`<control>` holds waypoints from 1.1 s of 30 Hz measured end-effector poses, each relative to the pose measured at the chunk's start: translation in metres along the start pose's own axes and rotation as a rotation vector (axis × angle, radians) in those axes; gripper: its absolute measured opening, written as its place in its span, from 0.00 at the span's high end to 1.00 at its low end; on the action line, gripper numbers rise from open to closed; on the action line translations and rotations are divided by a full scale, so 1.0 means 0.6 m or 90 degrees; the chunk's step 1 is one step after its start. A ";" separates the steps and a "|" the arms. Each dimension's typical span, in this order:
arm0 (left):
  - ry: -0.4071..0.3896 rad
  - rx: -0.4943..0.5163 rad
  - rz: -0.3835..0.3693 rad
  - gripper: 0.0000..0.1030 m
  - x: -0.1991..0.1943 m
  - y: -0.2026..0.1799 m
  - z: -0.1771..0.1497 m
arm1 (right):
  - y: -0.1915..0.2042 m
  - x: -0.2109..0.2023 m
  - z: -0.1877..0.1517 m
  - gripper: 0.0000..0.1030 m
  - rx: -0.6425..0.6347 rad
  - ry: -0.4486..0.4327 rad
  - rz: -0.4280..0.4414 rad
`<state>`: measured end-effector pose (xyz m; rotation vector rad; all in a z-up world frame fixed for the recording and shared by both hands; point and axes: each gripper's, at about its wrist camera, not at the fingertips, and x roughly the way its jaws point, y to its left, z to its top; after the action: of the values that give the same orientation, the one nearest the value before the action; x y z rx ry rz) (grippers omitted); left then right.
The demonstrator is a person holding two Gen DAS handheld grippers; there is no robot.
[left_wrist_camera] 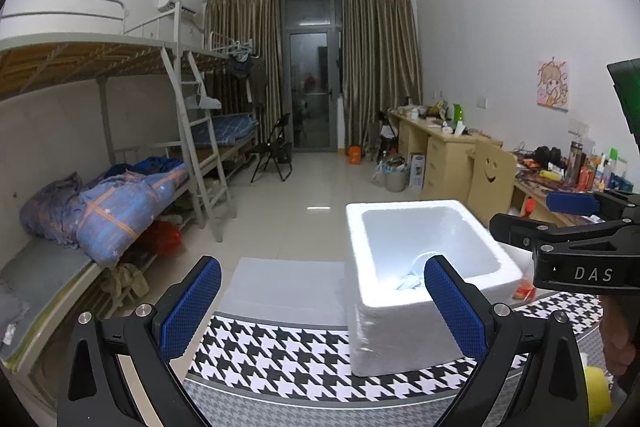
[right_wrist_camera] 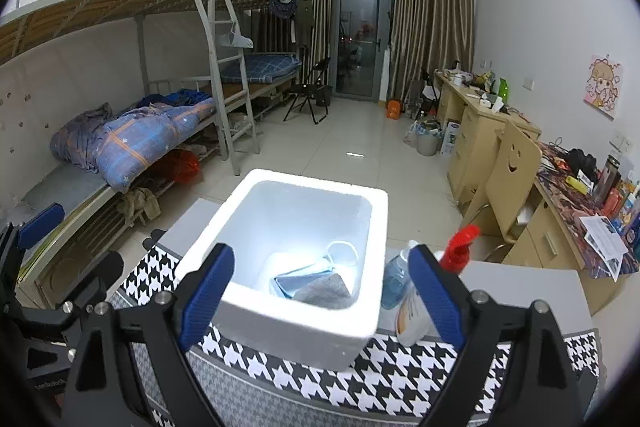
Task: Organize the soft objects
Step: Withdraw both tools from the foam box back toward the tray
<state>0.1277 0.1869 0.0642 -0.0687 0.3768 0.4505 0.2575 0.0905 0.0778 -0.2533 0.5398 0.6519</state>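
A white foam box [right_wrist_camera: 352, 323] stands on the houndstooth-cloth table [right_wrist_camera: 384, 383]. Inside it lie a blue face mask [right_wrist_camera: 298, 277], a grey cloth [right_wrist_camera: 326, 293] and a white looped item [right_wrist_camera: 342, 253]. My right gripper [right_wrist_camera: 320, 297] is open and empty, hovering above the box's near side. My left gripper [left_wrist_camera: 322, 307] is open and empty, left of the box [left_wrist_camera: 400, 331] above the cloth. The right gripper also shows at the right of the left wrist view [left_wrist_camera: 560, 223], over the box's right rim.
A clear blue bottle [right_wrist_camera: 394, 279] and a white spray bottle with a red trigger [right_wrist_camera: 416, 311] stand right of the box. A yellow object [left_wrist_camera: 598, 387] sits at the table's right. Bunk beds line the left wall, desks and a chair [right_wrist_camera: 508, 179] the right.
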 end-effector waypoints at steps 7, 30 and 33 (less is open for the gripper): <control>-0.014 0.008 -0.020 0.01 -0.039 -0.016 -0.005 | -0.012 -0.036 -0.009 0.11 0.010 -0.015 -0.009; -0.044 0.029 -0.090 0.01 -0.135 -0.075 -0.025 | -0.028 -0.159 -0.089 0.11 0.002 -0.052 -0.050; -0.045 0.035 -0.101 0.01 -0.146 -0.089 -0.032 | -0.029 -0.171 -0.099 0.11 0.006 -0.057 -0.055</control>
<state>0.0717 0.1001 0.0781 -0.0283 0.3112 0.2845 0.1768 0.0022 0.0856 -0.2365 0.4440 0.5732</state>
